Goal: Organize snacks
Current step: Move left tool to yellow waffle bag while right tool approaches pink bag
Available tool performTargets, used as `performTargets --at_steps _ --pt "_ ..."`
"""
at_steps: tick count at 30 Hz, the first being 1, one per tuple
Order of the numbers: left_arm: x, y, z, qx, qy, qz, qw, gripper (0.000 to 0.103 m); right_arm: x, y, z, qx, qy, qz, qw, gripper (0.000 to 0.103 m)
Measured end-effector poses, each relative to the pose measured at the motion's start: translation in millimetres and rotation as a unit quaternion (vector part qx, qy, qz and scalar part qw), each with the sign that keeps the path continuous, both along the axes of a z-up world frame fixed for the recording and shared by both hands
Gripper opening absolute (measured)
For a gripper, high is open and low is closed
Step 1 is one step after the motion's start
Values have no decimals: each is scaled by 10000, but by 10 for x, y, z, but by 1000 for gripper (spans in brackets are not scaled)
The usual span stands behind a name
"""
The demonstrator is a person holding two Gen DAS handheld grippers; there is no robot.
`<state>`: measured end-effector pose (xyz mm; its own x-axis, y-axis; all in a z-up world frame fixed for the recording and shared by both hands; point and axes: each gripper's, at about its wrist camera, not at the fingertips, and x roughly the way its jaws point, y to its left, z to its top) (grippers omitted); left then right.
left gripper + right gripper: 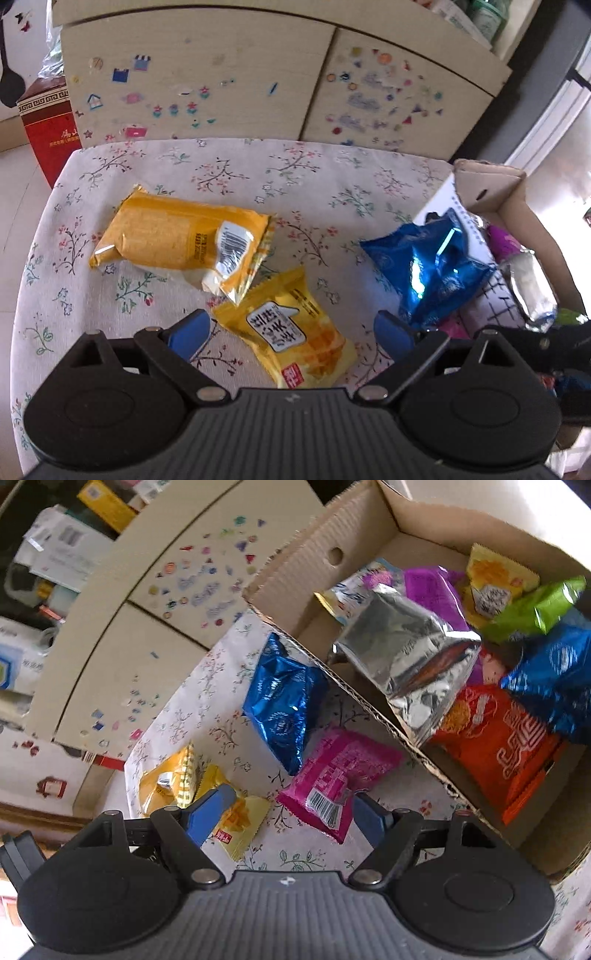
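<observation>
Only from the right wrist: pink packet (334,781) beside cardboard box (295,565).

Snack packets (181,243) on floral tablecloth (221,170)

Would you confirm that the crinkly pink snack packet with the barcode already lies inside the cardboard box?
Not quite: the right wrist view shows the crinkly pink snack packet on the floral tablecloth, outside the cardboard box, near the open right gripper.

home: sticker-covered cabinet (207,77), floral tablecloth (229,173)
</observation>
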<state>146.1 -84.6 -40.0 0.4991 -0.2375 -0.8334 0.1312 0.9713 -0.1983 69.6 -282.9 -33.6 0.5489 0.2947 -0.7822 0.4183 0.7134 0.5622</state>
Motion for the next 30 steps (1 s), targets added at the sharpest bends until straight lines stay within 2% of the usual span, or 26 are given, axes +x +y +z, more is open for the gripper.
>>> performTargets --at_steps 2,7,10,14,19,22,26,30 --pt "31 -26 -33 108 -46 26 9999 95 22 7 -48 -10 63 -119 9999 83" --pt "92 -41 -162 440 -78 128 9989 95 87 137 -142 -451 142 -237 9986 83" --pt "91 -2 -207 506 -102 148 9986 96 120 189 -195 -670 179 -233 9973 82" --pt "46 38 -233 753 -142 47 9970 96 166 223 -300 -862 296 -279 9955 75" --pt "-7 179 -246 868 -177 67 9960 94 161 245 -305 -1246 156 -198 9919 64" --pt "-59 247 -240 881 -270 -56 9957 90 159 288 -307 -1322 61 40 9912 52" --pt "-143 299 -221 892 -332 -200 9953 83 151 344 -317 -1295 -18 460 9905 50" --pt "-213 359 -199 844 -325 -356 9953 77 114 511 -302 -1339 -134 1272 9827 49"
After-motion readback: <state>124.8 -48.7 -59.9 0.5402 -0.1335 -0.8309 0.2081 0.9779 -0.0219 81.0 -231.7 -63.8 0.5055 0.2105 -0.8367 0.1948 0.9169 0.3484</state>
